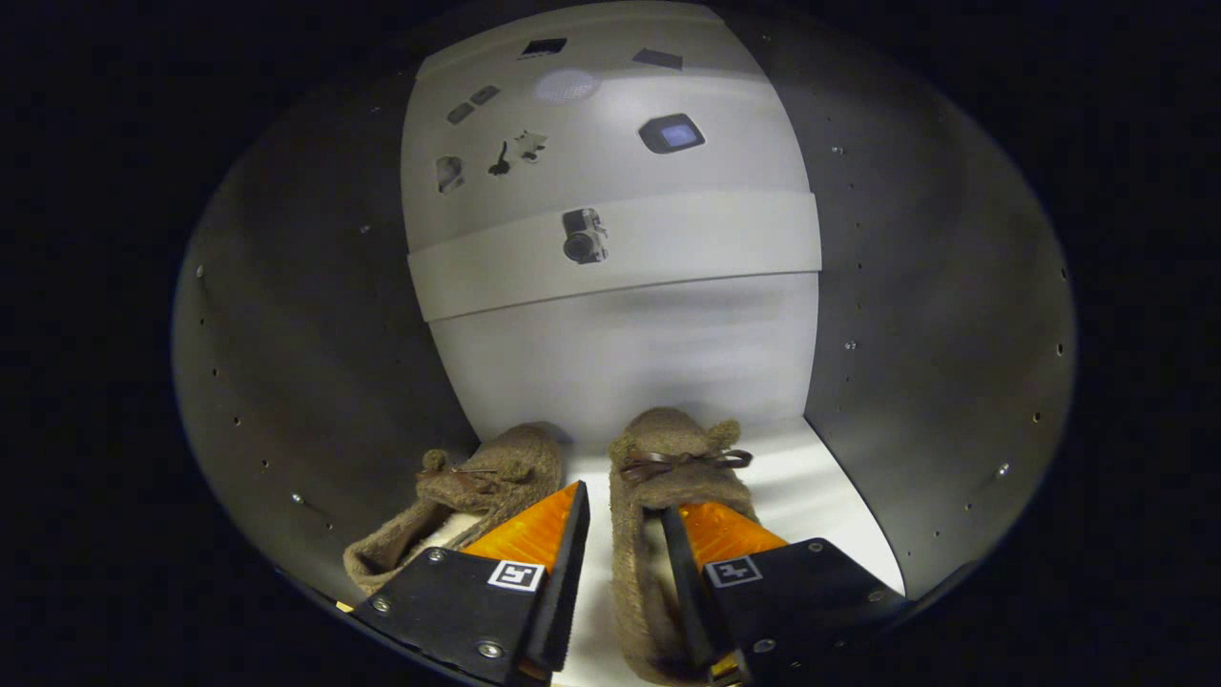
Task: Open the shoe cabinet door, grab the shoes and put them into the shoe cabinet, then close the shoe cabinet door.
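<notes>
Inside the cabinet (315, 363), the tool (625, 534) stands spread, its fingers hiding each slipper's heel: left slipper (477, 487), right slipper (668, 458).

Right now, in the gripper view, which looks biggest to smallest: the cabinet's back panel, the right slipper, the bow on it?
1. Back panel, by far the largest.
2. Right slipper; its near wall lies between the open fingers, so nearness enlarges it.
3. Bow, smallest.
</notes>
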Demonstrator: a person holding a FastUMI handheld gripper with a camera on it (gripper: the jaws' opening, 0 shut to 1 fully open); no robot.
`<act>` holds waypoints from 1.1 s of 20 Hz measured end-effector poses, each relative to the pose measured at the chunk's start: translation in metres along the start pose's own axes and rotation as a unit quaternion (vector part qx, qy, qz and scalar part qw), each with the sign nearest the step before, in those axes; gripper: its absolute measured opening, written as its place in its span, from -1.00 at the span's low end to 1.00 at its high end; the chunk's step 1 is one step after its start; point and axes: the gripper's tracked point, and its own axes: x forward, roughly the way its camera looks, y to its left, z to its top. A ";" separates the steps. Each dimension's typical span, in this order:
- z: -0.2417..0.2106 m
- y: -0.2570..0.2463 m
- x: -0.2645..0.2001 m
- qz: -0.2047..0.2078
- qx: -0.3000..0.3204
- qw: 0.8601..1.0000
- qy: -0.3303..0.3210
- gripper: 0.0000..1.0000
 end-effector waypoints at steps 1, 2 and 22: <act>-0.003 0.003 -0.004 0.002 -0.003 1.000 0.001 0.03; -0.004 0.004 -0.010 -0.001 -0.008 1.000 0.000 0.06; -0.018 0.058 -0.258 -0.066 -0.077 0.988 -0.117 0.71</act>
